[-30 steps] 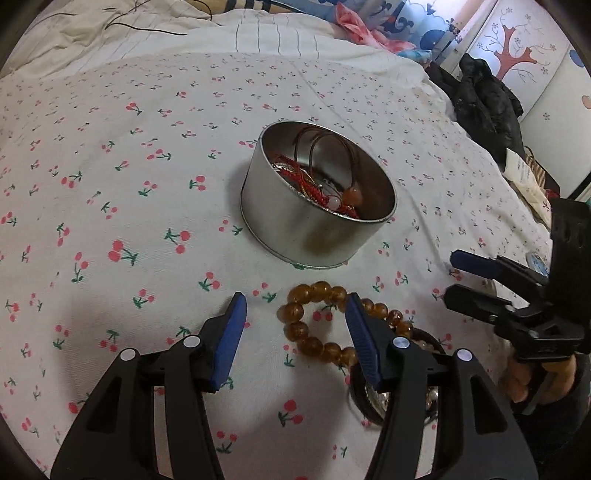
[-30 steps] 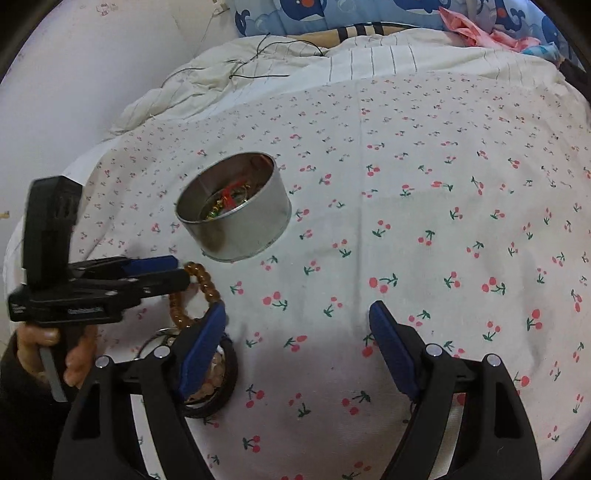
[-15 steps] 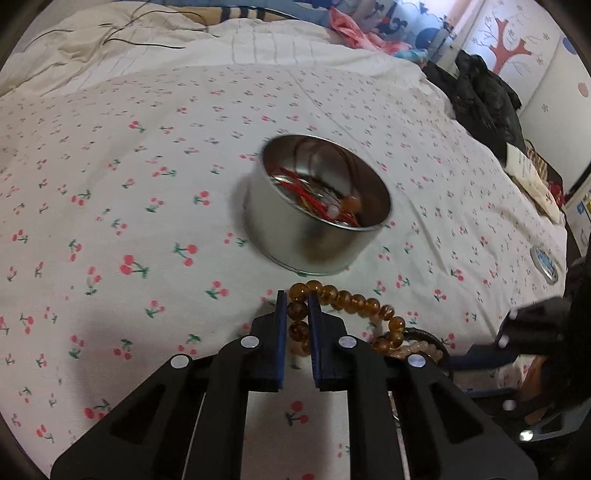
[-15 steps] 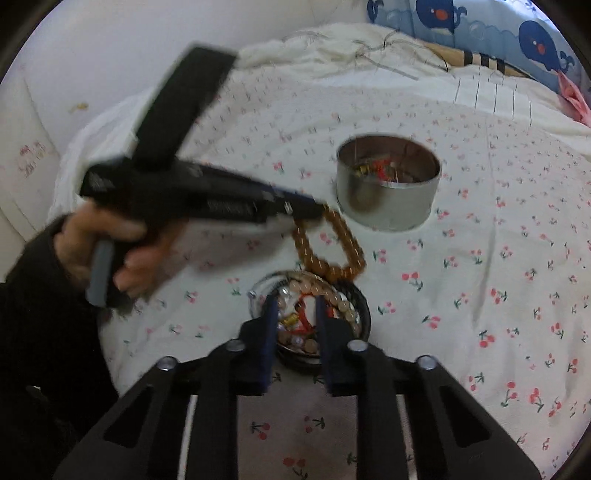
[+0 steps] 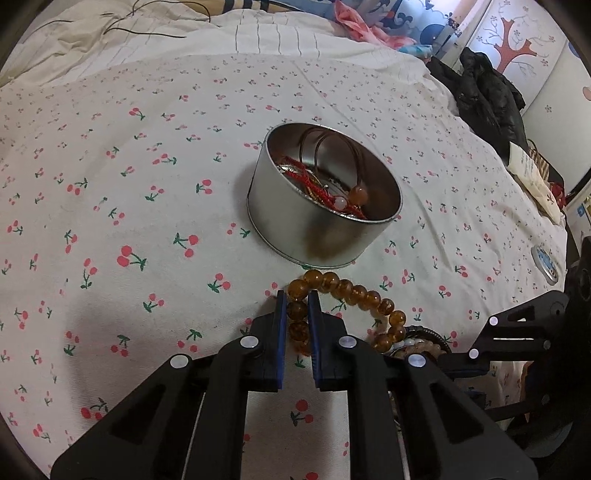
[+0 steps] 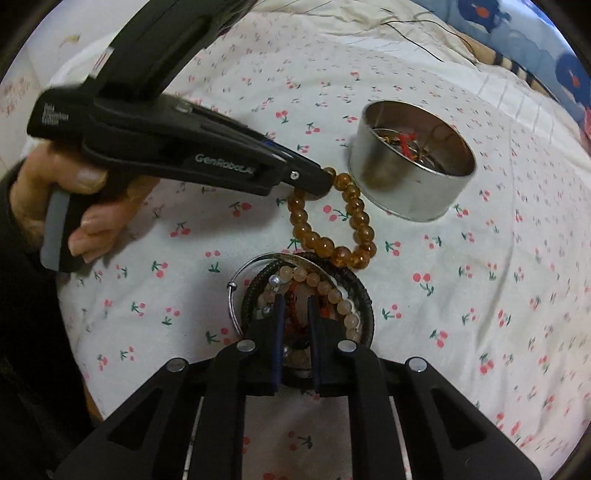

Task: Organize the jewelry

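Note:
An amber bead bracelet (image 5: 354, 293) lies on the cherry-print bedspread in front of a round silver tin (image 5: 314, 236) that holds red cords, bangles and beads. My left gripper (image 5: 297, 314) is shut on the bracelet's near beads; it also shows in the right wrist view (image 6: 321, 184), with the bracelet (image 6: 354, 221) beside the tin (image 6: 406, 184). My right gripper (image 6: 295, 314) is nearly closed over a pile of jewelry (image 6: 328, 291) with pale pink beads, a black cord and a silver bangle. Whether it holds anything is unclear.
The bedspread (image 5: 129, 206) covers the bed. A black jacket (image 5: 487, 103) and papers (image 5: 532, 177) lie at its far right edge. A small round disc (image 5: 546, 262) lies at the right. A thin black cable (image 5: 147, 29) runs across the pillows.
Both grippers closed from wide open. My left gripper closed on the amber bracelet and lifted its near end. My right gripper swung left and now sits over the jewelry pile.

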`<action>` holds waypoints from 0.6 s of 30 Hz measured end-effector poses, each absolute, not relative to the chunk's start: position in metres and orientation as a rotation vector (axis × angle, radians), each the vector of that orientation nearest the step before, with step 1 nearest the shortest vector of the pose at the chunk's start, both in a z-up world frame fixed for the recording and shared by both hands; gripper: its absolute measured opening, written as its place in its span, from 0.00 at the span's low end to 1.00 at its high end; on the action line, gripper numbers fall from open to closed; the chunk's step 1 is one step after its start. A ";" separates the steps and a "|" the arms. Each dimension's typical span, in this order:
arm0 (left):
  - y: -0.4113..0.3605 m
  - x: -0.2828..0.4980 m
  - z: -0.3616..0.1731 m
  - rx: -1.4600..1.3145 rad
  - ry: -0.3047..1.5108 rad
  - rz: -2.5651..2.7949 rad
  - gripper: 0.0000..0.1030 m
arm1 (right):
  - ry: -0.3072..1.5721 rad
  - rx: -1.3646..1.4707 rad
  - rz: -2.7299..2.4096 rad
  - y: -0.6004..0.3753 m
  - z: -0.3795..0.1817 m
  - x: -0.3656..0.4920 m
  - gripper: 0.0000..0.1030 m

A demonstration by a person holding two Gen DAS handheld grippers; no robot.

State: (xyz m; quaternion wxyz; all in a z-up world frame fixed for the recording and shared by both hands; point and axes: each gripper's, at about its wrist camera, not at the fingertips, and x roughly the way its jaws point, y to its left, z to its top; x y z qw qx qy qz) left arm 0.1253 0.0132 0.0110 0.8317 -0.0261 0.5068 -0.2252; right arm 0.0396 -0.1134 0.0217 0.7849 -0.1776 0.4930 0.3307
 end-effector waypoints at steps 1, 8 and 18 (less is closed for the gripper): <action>0.012 0.126 0.010 -0.055 1.077 -0.478 0.10 | 1.066 -0.396 0.704 -0.112 0.018 0.042 0.07; 0.015 0.127 0.012 -0.092 1.070 -0.481 0.10 | 1.016 -0.037 0.743 -0.167 0.037 0.038 0.03; 0.030 0.127 0.024 -0.205 1.047 -0.529 0.10 | 0.795 0.411 0.838 -0.243 0.075 0.039 0.03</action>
